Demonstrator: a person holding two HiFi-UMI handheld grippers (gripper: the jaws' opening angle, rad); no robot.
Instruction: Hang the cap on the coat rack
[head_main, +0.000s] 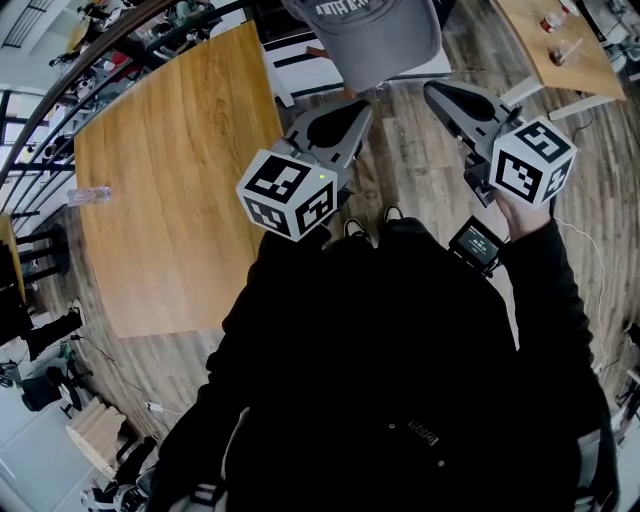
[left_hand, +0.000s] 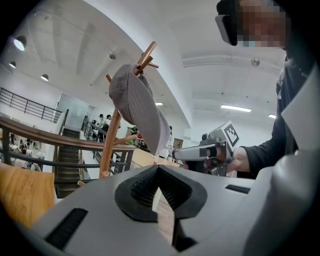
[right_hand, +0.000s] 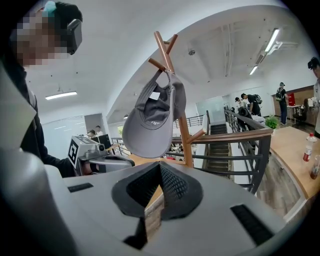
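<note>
While the grey cap is hung from an upper peg of the wooden coat rack, with its brim pointing down, both grippers are held near it and apart from it. The left tongs are seen pressed together at the tips with nothing between them. The right tongs are likewise closed and empty. A wooden tabletop is seen at the person's left.
</note>
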